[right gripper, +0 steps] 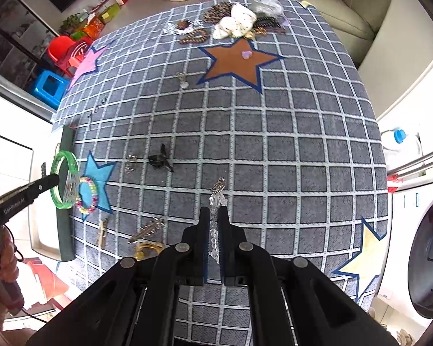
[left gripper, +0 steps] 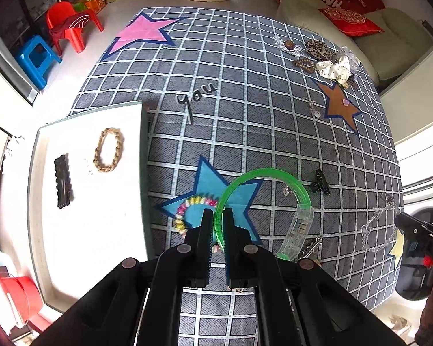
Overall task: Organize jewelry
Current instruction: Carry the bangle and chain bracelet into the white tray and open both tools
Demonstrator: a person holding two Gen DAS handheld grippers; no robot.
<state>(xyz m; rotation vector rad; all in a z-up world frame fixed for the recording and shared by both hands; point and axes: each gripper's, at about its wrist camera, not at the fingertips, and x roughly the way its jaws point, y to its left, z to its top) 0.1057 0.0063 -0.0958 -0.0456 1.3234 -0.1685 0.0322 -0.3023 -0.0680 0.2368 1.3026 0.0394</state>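
Both hand-held grippers carry jewelry toward sorting.

The left hand-held gripper (left gripper: 217, 225) is clenched on the green bangle (left gripper: 262, 201), held above the blue star beside the white tray (left gripper: 40, 201); the right hand-held gripper (right gripper: 213, 225) pinches a clear bead chain (right gripper: 216, 201) over the counter (right gripper: 274, 144). To do it well, I'd carry the bangle level over the tray rim and release low, clear of the pieces there. The tray holds two items: one gold chain bracelet (left gripper: 108, 150) and one black hair clip (left gripper: 63, 180). One pastel bead bracelet (left gripper: 187, 210) lies below.

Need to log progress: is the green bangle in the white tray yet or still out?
Out. The left gripper is shut on the green bangle above the cloth, beside the white tray.
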